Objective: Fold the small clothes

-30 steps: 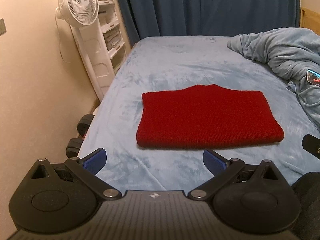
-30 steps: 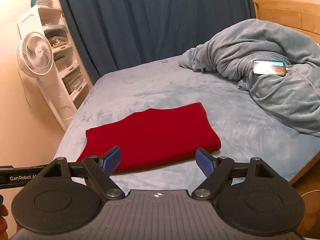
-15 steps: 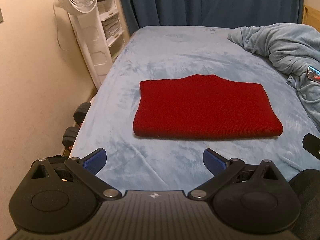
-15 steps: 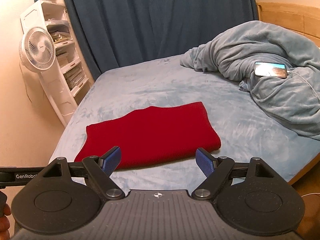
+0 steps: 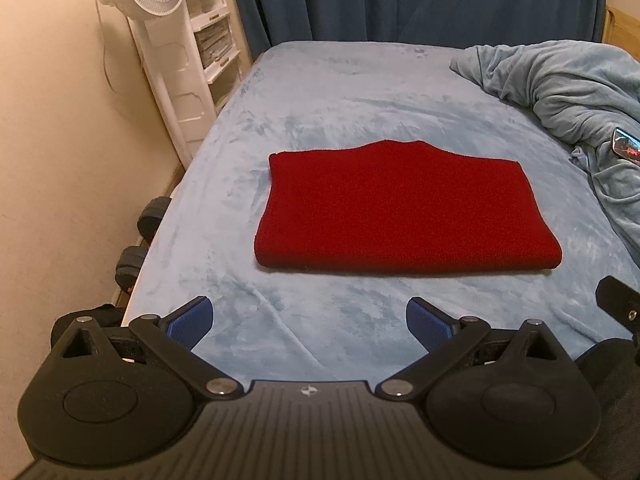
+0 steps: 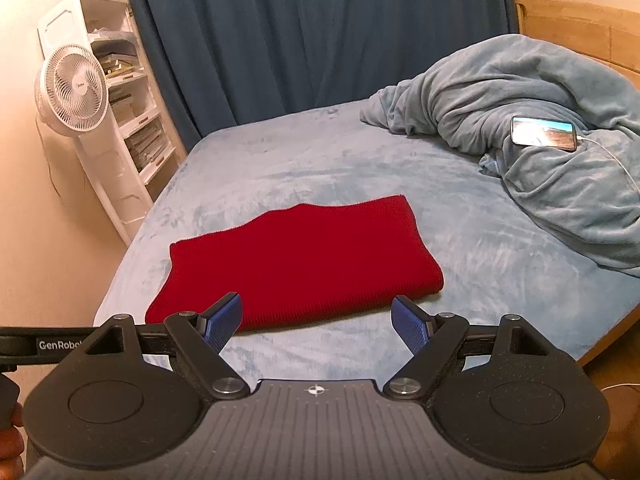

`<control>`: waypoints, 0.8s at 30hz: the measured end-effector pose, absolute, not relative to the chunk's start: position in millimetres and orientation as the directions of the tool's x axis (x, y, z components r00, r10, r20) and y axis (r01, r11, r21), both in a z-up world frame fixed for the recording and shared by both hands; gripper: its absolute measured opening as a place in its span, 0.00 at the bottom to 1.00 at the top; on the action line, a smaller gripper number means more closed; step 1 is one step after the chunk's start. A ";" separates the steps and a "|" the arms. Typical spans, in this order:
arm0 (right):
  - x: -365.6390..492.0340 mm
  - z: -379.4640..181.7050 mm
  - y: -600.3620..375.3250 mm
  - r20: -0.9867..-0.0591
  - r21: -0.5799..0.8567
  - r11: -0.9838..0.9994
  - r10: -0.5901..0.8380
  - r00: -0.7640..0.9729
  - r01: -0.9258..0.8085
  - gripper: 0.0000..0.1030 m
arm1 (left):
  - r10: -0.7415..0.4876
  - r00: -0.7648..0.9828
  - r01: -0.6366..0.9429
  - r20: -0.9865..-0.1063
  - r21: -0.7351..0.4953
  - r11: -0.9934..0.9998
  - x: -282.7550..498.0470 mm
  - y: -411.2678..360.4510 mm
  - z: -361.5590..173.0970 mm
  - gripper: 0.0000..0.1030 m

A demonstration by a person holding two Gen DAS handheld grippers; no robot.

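Observation:
A red knitted garment [image 5: 404,208] lies folded into a flat rectangle on the light blue bed [image 5: 340,92]. It also shows in the right wrist view [image 6: 296,260]. My left gripper [image 5: 309,322] is open and empty, held above the bed's near edge, short of the garment. My right gripper [image 6: 317,320] is open and empty, just in front of the garment's near edge, its left pad [image 6: 224,318] overlapping that edge in the picture.
A bunched grey-blue blanket [image 6: 540,140] lies at the right with a lit phone [image 6: 544,132] and cable on it. A white fan [image 6: 72,92] and white shelf unit [image 6: 132,120] stand left of the bed. Dark dumbbells [image 5: 140,240] lie on the floor by the bed's left edge. Blue curtain [image 6: 320,32] behind.
Both grippers have drawn back and risen a little from the garment, so it sits farther off in both views. The garment has not moved. Both stay open.

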State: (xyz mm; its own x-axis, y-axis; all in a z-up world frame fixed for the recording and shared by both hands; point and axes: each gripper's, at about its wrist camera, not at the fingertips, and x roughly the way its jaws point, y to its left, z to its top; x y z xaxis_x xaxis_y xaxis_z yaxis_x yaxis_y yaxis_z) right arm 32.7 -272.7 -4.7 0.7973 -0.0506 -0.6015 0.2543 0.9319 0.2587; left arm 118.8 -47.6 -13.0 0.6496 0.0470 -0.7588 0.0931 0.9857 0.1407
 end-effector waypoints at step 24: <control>57.8 -17.2 -279.2 -0.648 0.272 0.922 -0.035 0.761 0.274 0.80 | 0.058 0.617 0.102 -0.785 0.153 0.983 143.6 -55.0 -24.9 1.00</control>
